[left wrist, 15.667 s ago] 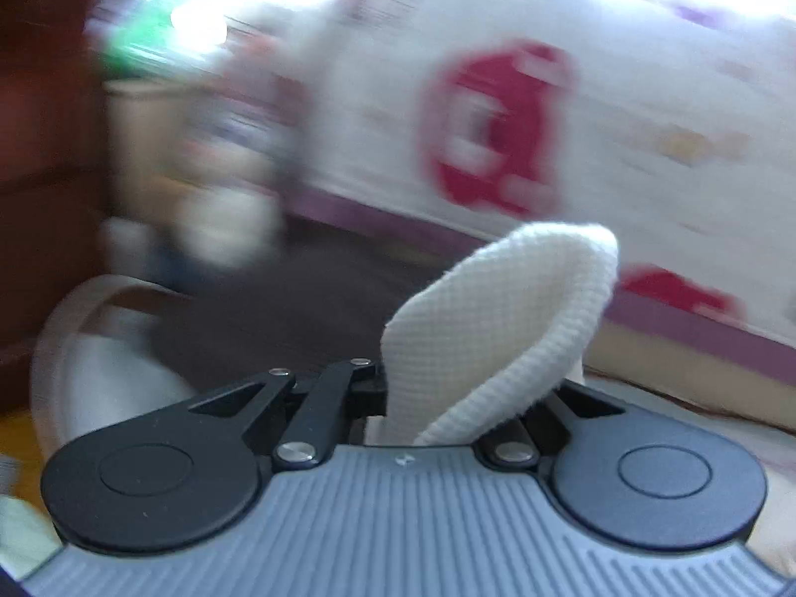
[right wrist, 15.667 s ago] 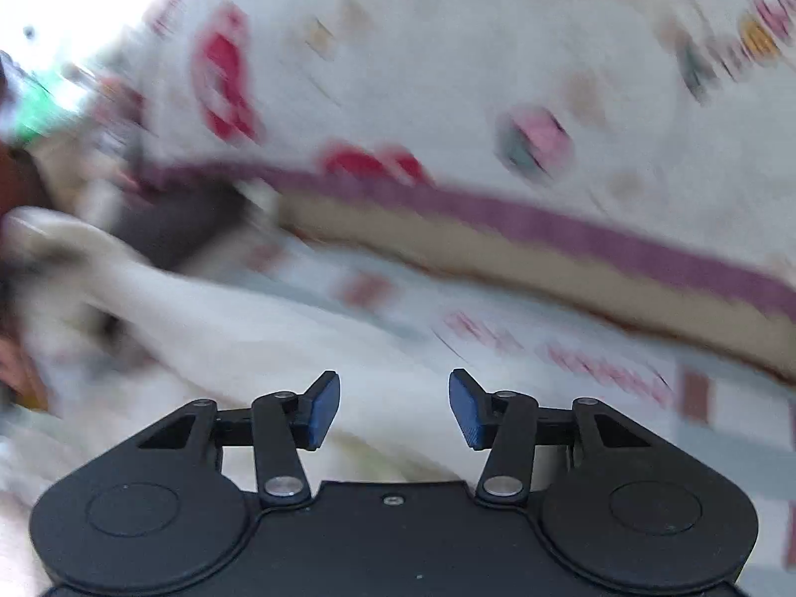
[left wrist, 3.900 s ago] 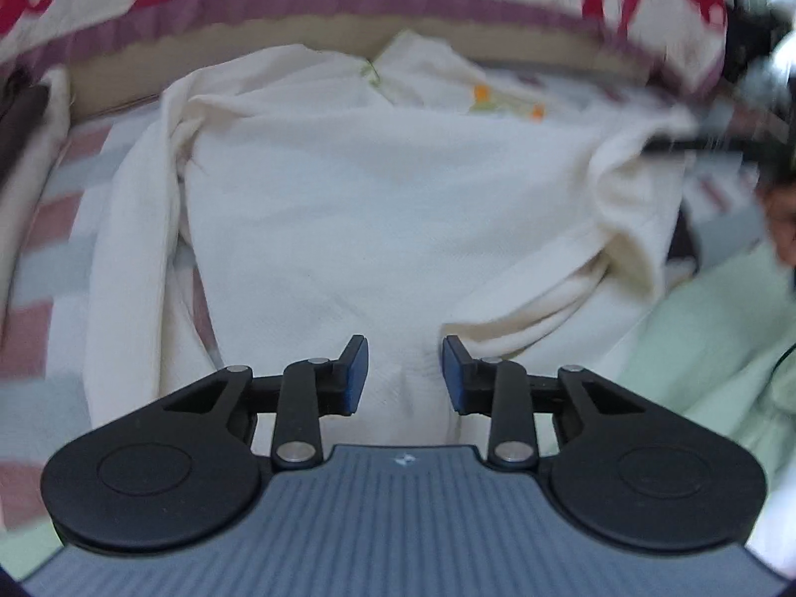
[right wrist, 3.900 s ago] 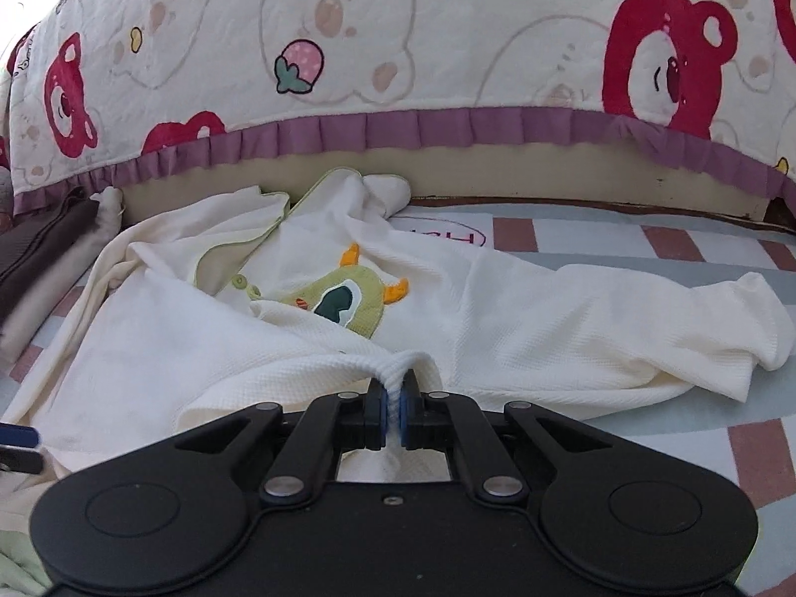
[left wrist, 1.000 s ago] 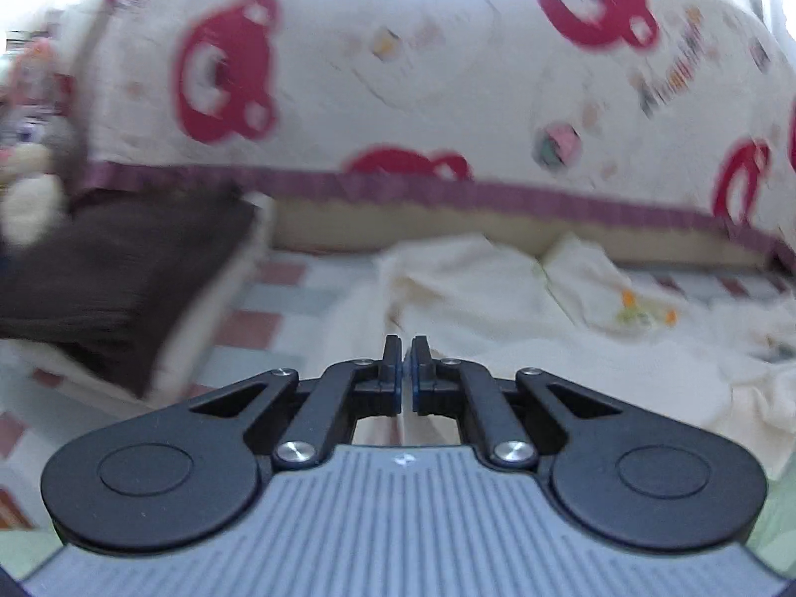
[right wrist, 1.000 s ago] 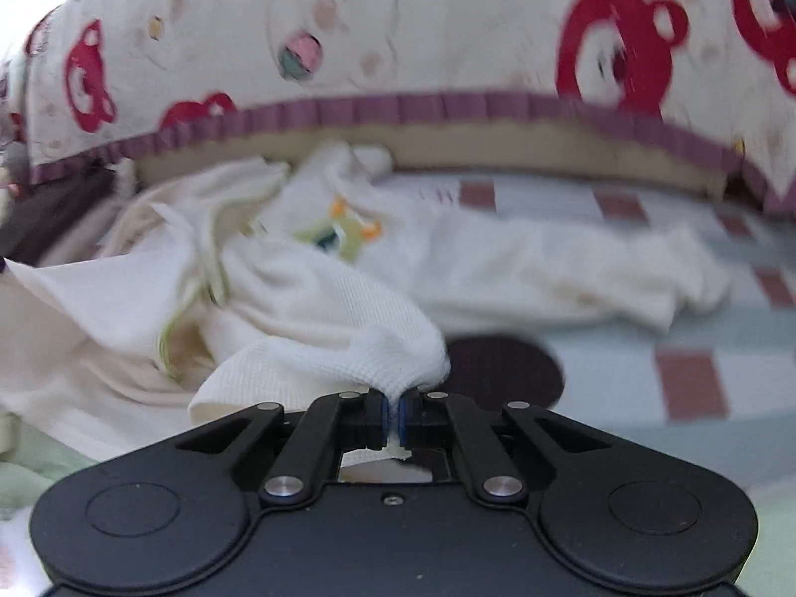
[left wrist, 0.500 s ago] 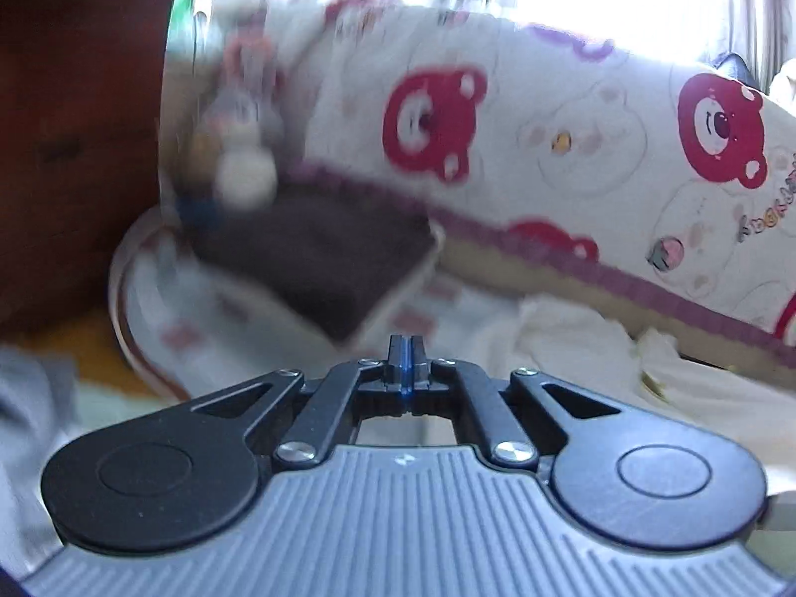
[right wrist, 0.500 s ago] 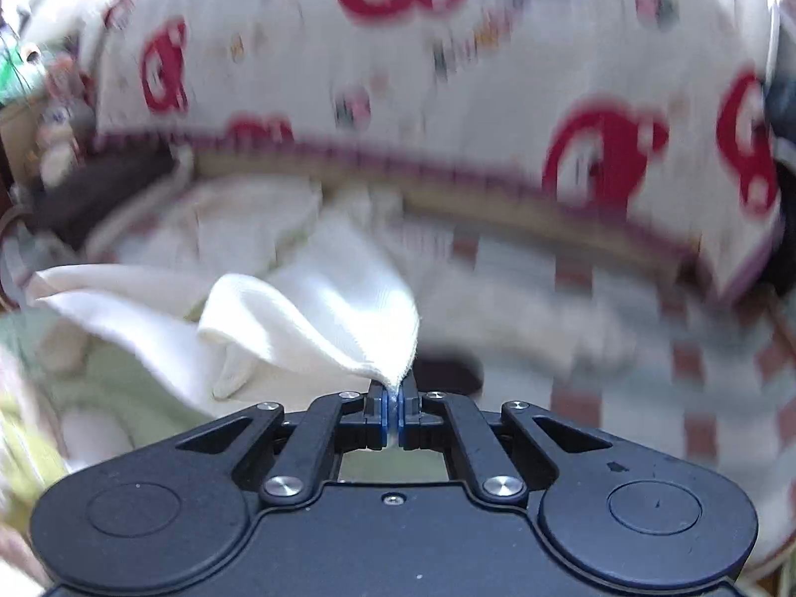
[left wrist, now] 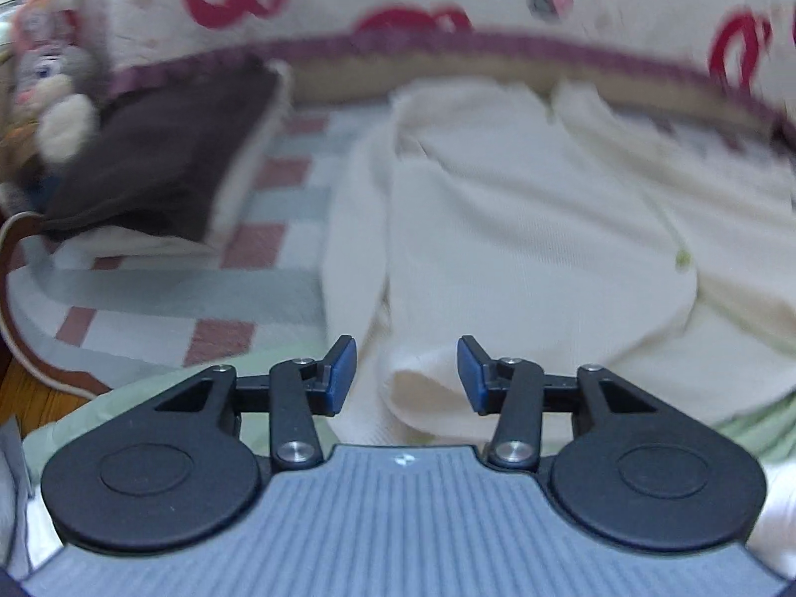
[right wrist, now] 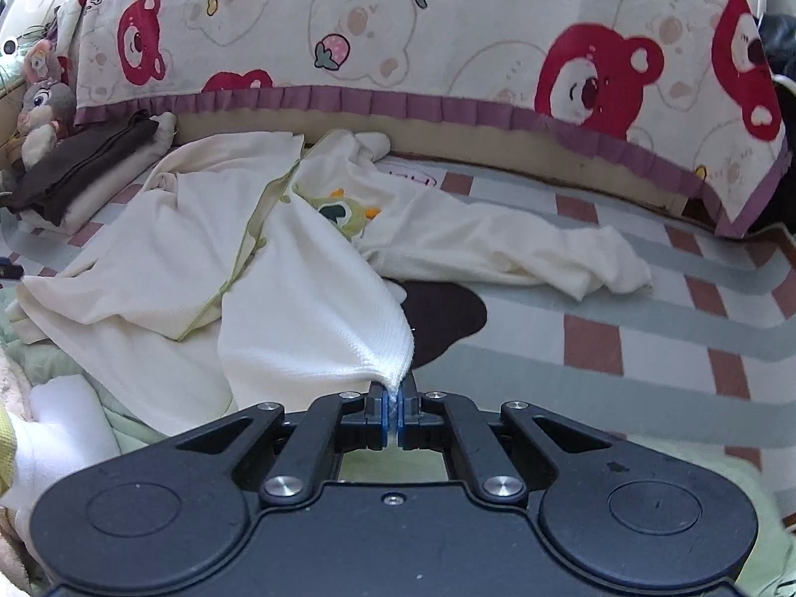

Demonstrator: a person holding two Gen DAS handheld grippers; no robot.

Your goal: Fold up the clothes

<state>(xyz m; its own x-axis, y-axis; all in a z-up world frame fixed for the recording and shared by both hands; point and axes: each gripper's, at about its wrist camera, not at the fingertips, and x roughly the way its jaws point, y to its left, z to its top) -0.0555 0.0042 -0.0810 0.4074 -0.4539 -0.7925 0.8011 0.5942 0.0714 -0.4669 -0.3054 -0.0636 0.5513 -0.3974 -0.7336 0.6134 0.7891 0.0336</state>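
Right tool (right wrist: 395, 415) pinches cream waffle-knit garment's (right wrist: 308, 308) corner.

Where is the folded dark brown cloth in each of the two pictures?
Left wrist view: the folded dark brown cloth lies at the upper left, left of the cream baby garment.
Right wrist view: it lies at the far left edge, small, beside the grey plush rabbit.
Shared landmark: the purple frill of the bear-print blanket.
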